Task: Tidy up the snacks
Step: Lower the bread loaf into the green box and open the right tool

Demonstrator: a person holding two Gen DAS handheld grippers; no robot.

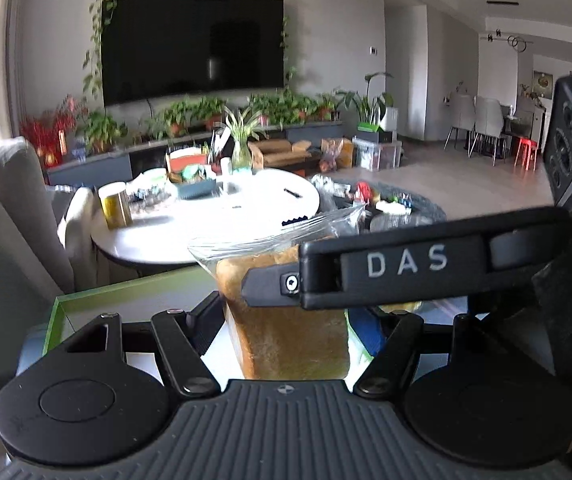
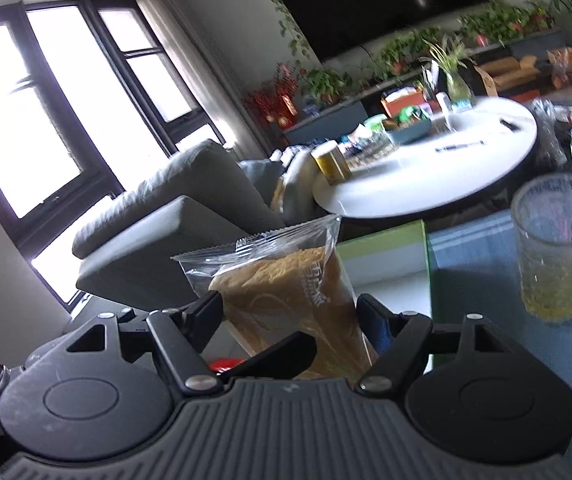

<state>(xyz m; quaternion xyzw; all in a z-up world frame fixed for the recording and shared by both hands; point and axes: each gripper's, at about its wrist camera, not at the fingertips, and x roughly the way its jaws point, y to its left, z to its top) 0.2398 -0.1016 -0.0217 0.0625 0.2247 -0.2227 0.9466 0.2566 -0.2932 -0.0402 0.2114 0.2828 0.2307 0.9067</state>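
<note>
In the lower centre of both views we hold the bagged bread, both our left gripper and right gripper clamped on it; its bottom is hidden, the glass mug blurred

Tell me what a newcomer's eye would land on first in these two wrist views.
First comes the bagged bread loaf, standing upright in clear plastic between the fingers of the left gripper, while the right gripper clamps the same loaf and its finger marked DAS crosses the left view. Next is the glass mug with yellowish liquid, at the right of the right view. Behind, the white round table stands cluttered below the dark wall TV.
</note>
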